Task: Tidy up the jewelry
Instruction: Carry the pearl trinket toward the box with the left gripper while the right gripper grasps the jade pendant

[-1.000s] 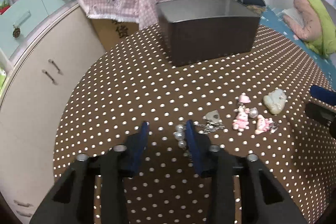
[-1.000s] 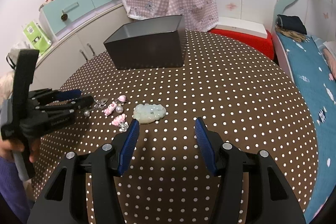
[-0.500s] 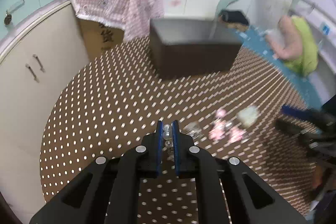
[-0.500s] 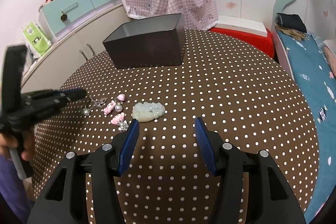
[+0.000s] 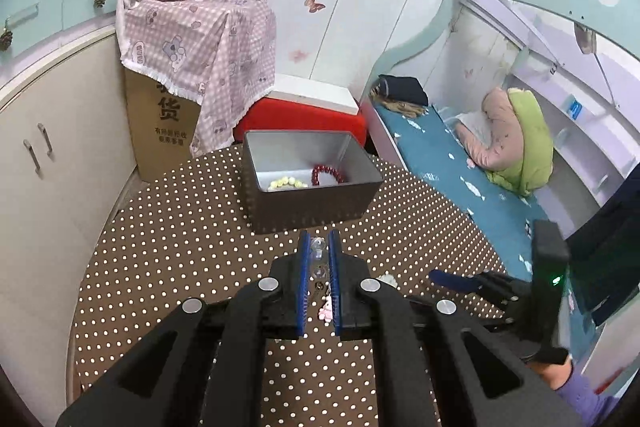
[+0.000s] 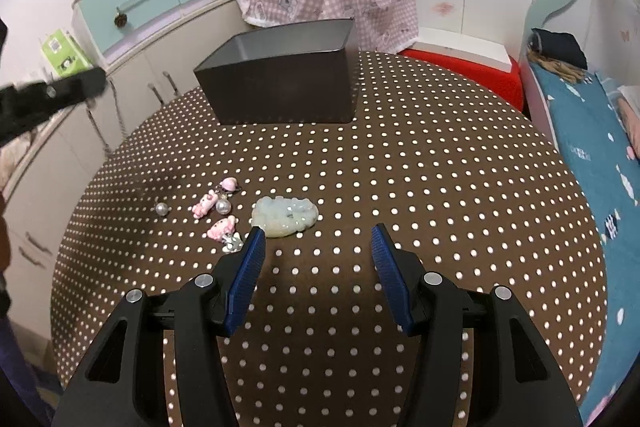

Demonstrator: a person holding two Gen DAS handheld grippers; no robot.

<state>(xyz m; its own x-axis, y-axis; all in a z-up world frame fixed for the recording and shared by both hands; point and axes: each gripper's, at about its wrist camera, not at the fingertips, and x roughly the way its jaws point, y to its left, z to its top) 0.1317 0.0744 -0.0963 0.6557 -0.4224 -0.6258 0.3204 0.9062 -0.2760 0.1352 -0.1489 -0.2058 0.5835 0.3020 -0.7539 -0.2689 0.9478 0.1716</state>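
On the dotted tablecloth [image 6: 440,167]: we see a dark box [image 5: 308,199], open-topped.
Box contents: a red bead bracelet [image 5: 328,174] and a pale bead bracelet [image 5: 289,182].
Left gripper [image 5: 319,253]: we hold it raised before the box, fingers clamped on a pearl piece [image 5: 318,247].
Right gripper [image 6: 318,251]: fingers spread wide, holding nothing.
Right view only: jade pendant [image 6: 285,216], pink charms [image 6: 212,215] and a loose pearl [image 6: 161,209] on the cloth; box interior hidden.

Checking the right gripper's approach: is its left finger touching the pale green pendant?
Cannot tell. In the right wrist view the fingertip overlaps the pendant's edge.
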